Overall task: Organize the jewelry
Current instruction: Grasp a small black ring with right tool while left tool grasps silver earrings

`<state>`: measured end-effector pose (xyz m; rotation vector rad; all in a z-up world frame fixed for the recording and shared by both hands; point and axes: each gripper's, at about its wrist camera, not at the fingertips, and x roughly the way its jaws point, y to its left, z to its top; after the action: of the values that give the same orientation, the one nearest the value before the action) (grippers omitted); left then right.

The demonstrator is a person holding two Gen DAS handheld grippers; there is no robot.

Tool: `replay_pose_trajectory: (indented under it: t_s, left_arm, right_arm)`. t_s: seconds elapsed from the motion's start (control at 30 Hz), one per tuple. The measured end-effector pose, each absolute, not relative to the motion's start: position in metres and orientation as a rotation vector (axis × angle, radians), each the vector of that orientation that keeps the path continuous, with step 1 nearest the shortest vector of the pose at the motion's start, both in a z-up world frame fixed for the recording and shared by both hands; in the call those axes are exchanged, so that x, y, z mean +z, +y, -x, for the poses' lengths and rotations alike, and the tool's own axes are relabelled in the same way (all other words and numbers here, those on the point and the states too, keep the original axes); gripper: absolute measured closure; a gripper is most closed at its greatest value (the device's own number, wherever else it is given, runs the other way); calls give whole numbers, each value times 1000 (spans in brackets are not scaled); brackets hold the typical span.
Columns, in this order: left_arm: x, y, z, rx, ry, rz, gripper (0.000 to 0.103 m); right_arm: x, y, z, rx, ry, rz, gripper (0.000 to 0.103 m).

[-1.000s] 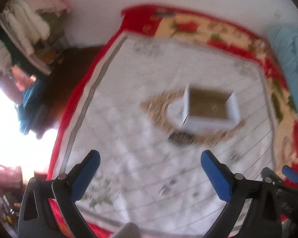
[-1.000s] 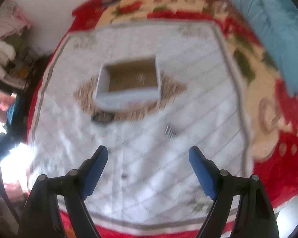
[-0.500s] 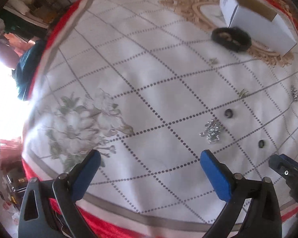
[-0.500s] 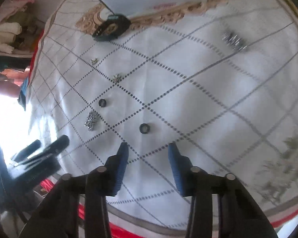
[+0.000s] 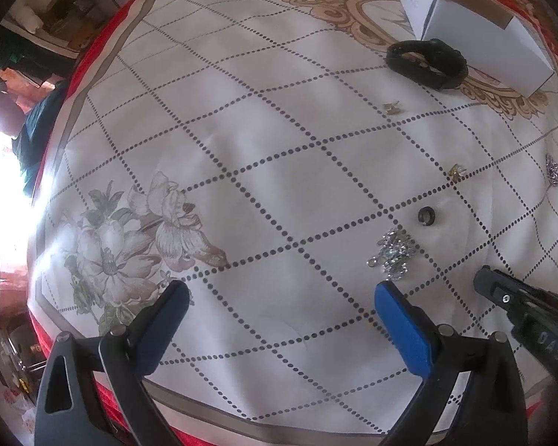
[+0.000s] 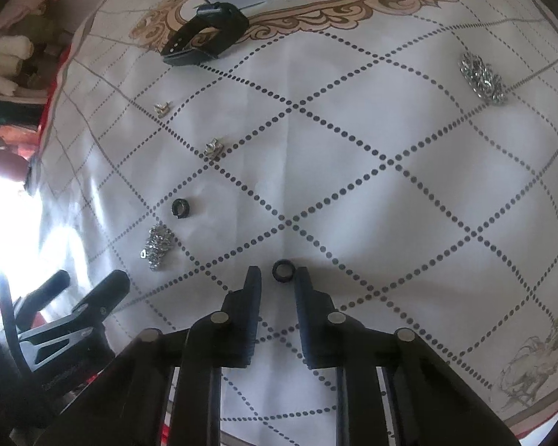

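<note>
My right claw (image 6: 277,280) points down at a small black ring (image 6: 283,271) that lies flat on the white quilted bed cover with dotted diamond lines (image 6: 353,186). The ring's hole faces up, and as a round thing it has no long axis. It sits between my two claw tips, at their very end, closer to the right tip. The jaws are narrow and closing; I cannot tell if the pads already touch the ring.

My left claw (image 5: 279,301) is wide and holds nothing; only bare cover is between its blue pads (image 5: 401,330). Just beyond its right pad lies a small heap of silver chain (image 5: 394,252), and a little further a second small black ring (image 5: 427,216), also flat.

Further off I see two small gold pieces (image 6: 214,146), a black wristband (image 6: 208,33) lying on its side just before a white open cardboard box (image 5: 476,37), and a second heap of silver chain (image 6: 481,78) well apart to the right.
</note>
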<state>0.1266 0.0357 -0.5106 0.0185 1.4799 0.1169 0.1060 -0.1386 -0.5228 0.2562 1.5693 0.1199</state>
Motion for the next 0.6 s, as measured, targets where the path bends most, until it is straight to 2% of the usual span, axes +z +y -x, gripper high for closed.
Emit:
replay_pose_trajectory:
  t_s: [0.43, 0.5, 0.53, 0.6]
  left_arm:
    - [-502, 43, -121, 115, 1472, -29, 2]
    - [-503, 47, -120, 119, 1473, -26, 2]
    - [-504, 49, -119, 119, 1473, -25, 2]
    - [-504, 50, -118, 116, 1472, -27, 2]
  right_arm:
    - [-522, -113, -119, 72, 1568, -210, 84]
    - [-522, -113, -118, 63, 1566, -211, 85]
    - [-522, -110, -118, 57, 1561, -206, 90]
    - [-522, -110, -117, 53, 1556, -216, 90]
